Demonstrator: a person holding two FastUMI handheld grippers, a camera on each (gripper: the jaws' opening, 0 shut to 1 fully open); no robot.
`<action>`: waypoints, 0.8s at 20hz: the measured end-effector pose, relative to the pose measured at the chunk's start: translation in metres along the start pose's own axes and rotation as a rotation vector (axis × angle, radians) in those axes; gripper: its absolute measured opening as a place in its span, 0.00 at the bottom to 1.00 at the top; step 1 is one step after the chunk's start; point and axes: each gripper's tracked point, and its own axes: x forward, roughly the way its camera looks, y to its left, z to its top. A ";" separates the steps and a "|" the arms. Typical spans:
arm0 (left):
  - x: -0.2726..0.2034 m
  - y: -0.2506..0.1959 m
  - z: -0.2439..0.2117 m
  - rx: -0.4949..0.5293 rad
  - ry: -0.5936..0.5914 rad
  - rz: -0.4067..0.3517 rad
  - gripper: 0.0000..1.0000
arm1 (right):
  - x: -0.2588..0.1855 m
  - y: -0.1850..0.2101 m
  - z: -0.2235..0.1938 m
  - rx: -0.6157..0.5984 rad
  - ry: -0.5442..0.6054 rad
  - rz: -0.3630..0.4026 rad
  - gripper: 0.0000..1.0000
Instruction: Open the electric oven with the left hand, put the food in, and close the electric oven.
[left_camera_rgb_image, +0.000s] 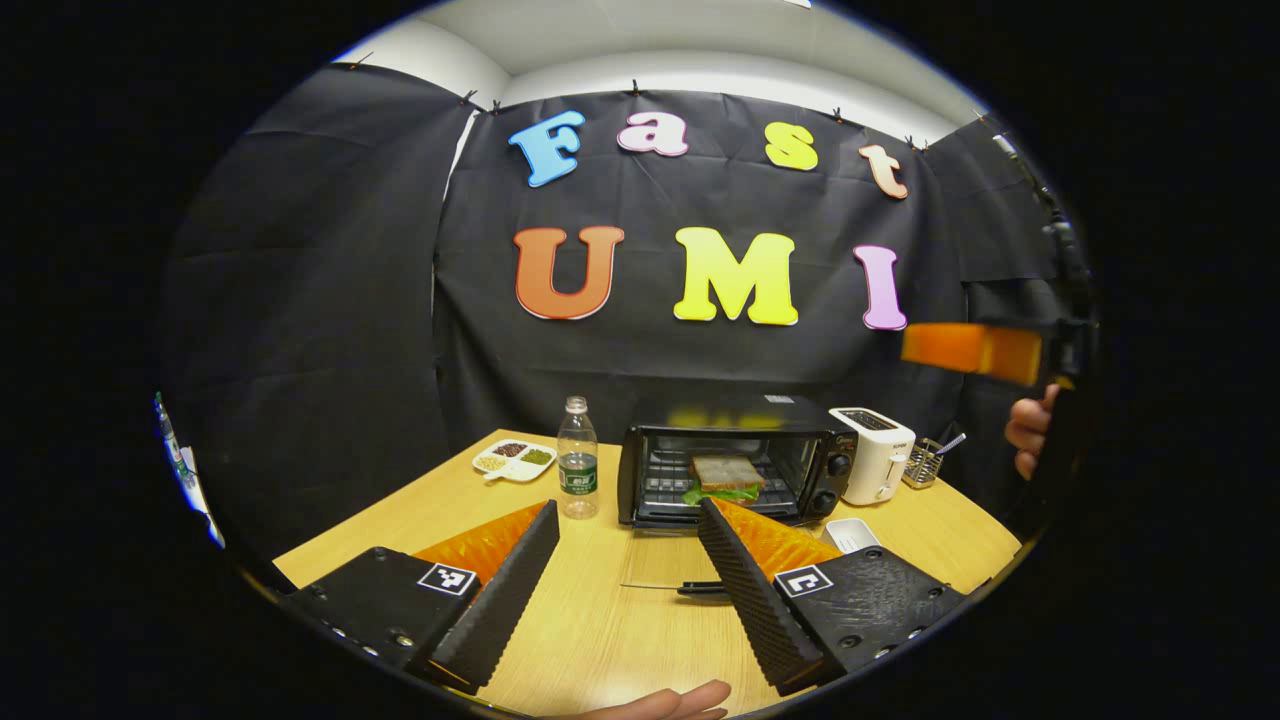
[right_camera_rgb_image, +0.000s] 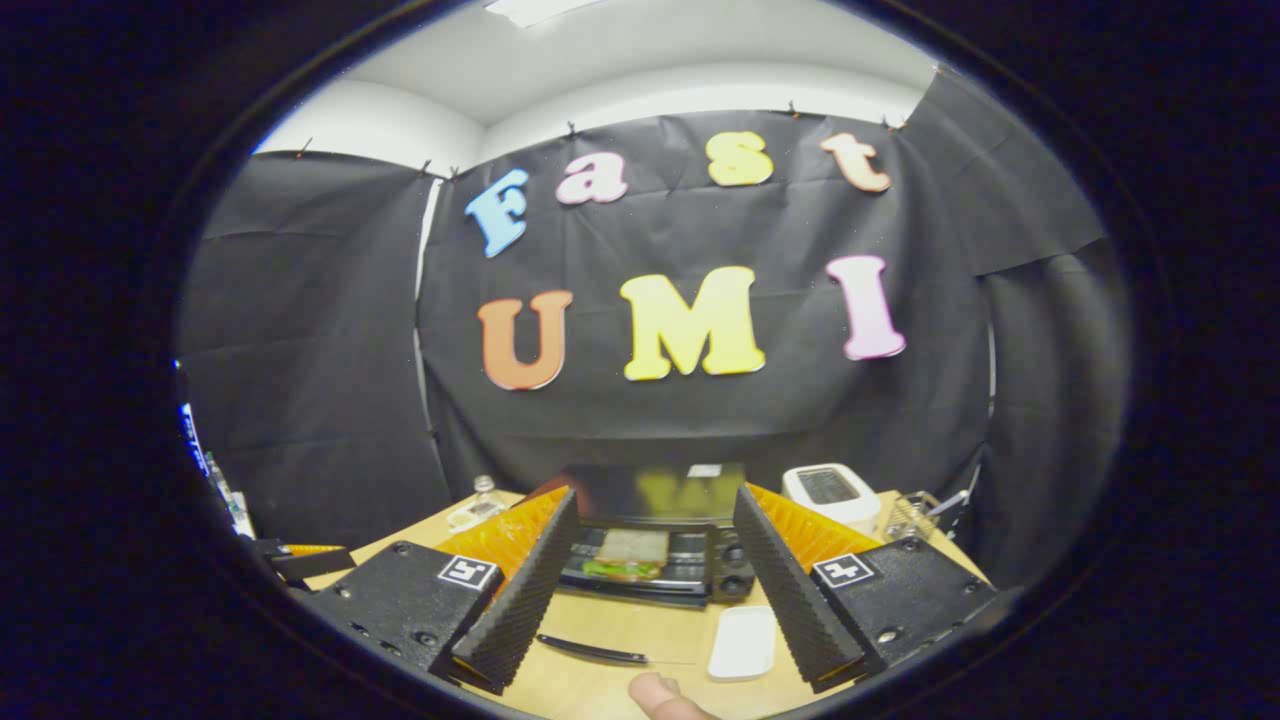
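Note:
The black electric oven (left_camera_rgb_image: 735, 470) stands at the back middle of the wooden table (left_camera_rgb_image: 600, 630). Its glass door lies folded down flat, with the black handle (left_camera_rgb_image: 703, 588) toward me. A sandwich (left_camera_rgb_image: 727, 474) with green lettuce rests on the rack inside. My left gripper (left_camera_rgb_image: 628, 510) is held open in front of the oven with nothing between its fingers. The right gripper (left_camera_rgb_image: 975, 350) hangs high at the right, a hand (left_camera_rgb_image: 1028, 430) below it. In the right gripper view, the right gripper (right_camera_rgb_image: 657, 495) is open and empty, framing the oven (right_camera_rgb_image: 655, 535), sandwich (right_camera_rgb_image: 630, 553) and door handle (right_camera_rgb_image: 592, 650).
A water bottle (left_camera_rgb_image: 577, 470) and a divided snack tray (left_camera_rgb_image: 514, 459) sit left of the oven. A white toaster (left_camera_rgb_image: 875, 452) and a wire basket (left_camera_rgb_image: 925, 462) stand to its right. A small white dish (left_camera_rgb_image: 850, 533) lies in front of the oven's right side.

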 end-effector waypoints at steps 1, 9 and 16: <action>0.008 -0.010 -0.006 -0.005 0.007 -0.029 0.93 | -0.017 -0.014 0.005 -0.006 -0.034 -0.037 0.99; 0.060 -0.071 -0.118 -0.046 0.277 -0.153 0.93 | -0.079 -0.082 0.030 -0.053 -0.154 -0.168 0.99; 0.073 -0.101 -0.177 0.085 0.455 -0.158 0.93 | -0.099 -0.149 0.014 -0.047 -0.156 -0.240 1.00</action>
